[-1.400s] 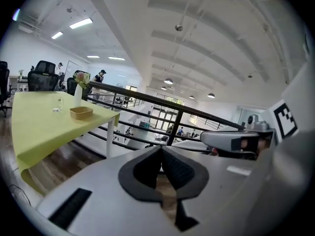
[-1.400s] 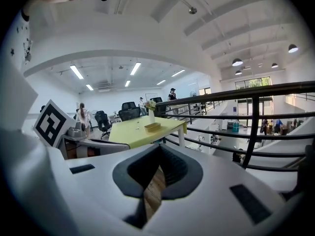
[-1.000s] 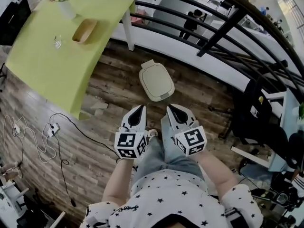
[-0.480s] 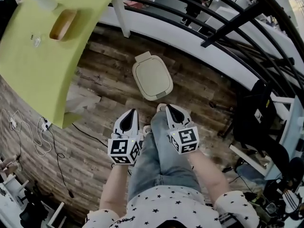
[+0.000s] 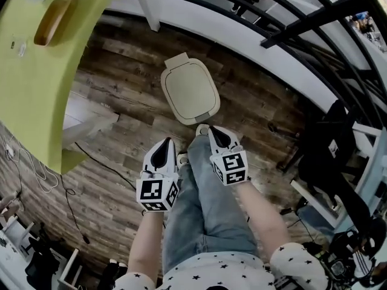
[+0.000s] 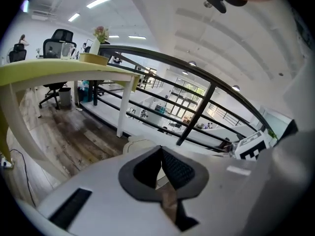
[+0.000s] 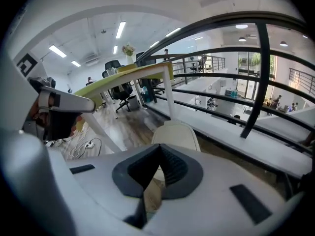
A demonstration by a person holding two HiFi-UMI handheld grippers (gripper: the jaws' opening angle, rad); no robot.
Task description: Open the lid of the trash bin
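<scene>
Trash bin (image 5: 181,60) stands on the plank floor (image 5: 121,95) beside the black railing (image 5: 290,32), its cream lid (image 5: 190,94) down. Near it, above the person's jeans (image 5: 205,204), the left gripper (image 5: 164,141) and right gripper (image 5: 213,129) have jaws pinched together, empty.

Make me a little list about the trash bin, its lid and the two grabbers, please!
trash bin: cream, standing on the wooden floor, near the green table
lid: shut, lying flat on top
left gripper: jaws together, holding nothing, short of the bin
right gripper: jaws together, holding nothing, nearer the bin but not touching it
behind the bin: black railing
lid opened: not yet
</scene>
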